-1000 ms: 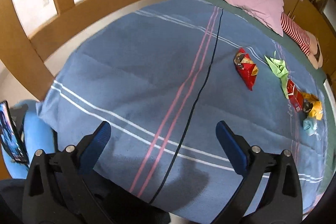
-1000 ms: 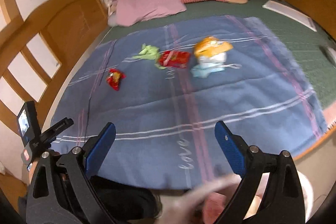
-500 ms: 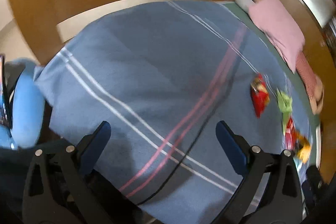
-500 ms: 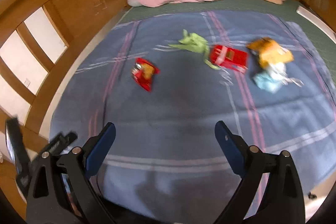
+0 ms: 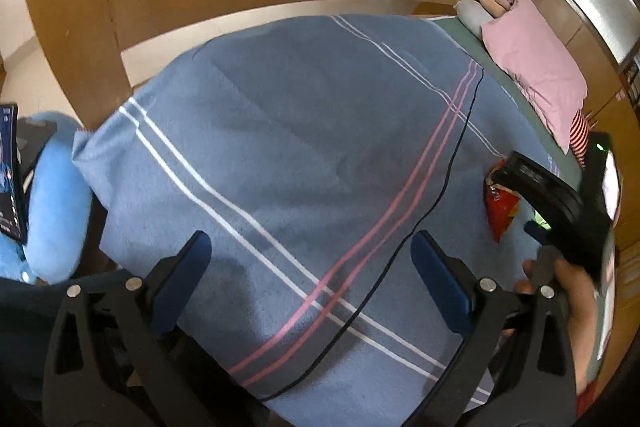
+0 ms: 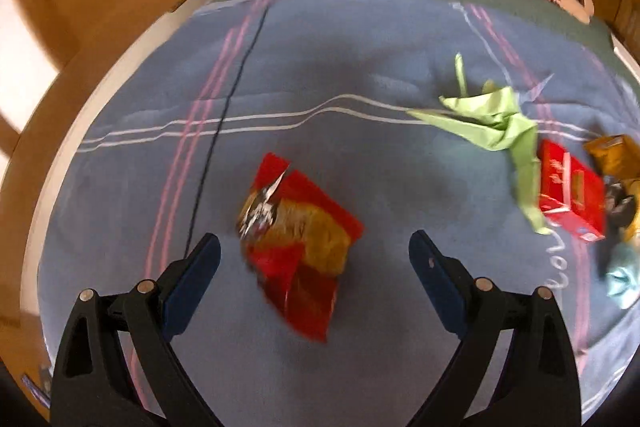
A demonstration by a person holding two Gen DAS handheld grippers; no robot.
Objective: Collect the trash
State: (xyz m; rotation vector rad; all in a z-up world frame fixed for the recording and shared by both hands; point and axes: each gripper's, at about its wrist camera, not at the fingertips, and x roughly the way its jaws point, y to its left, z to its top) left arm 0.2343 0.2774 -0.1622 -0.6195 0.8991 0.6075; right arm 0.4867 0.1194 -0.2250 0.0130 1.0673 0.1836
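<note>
Red and yellow foil, torn open at one end, marks the nearest piece of trash: a crumpled snack packet [image 6: 298, 239] lying flat on the blue striped blanket [image 6: 360, 75] that covers the bed. The right gripper [image 6: 314, 259] hangs over it with its jaws spread wide and nothing between them; the packet sits in the gap between the two blue pads, though I cannot tell whether they touch it.

Further to the right lie the other pieces, all still on the blanket: a crumpled light-green paper sheet [image 6: 492, 125], a flat red cardboard box [image 6: 570, 193] just beside it, a yellow-orange wrapper [image 6: 614, 153] at the frame's edge, and a pale blue scrap [image 6: 622, 273] below that.

The left gripper [image 5: 310, 265] is also wide and empty, held over a bare stretch of blanket crossed by a thin black cable [image 5: 448, 163]. In its view the right-hand tool's black body covers part of the red packet [image 5: 500, 209], with the person's right hand [image 5: 572, 291] gripping it.

Judging from this, collection has barely begun: no piece is held, no bin or bag is visible, and every item remains to be picked up, the red packet likely first.
</note>
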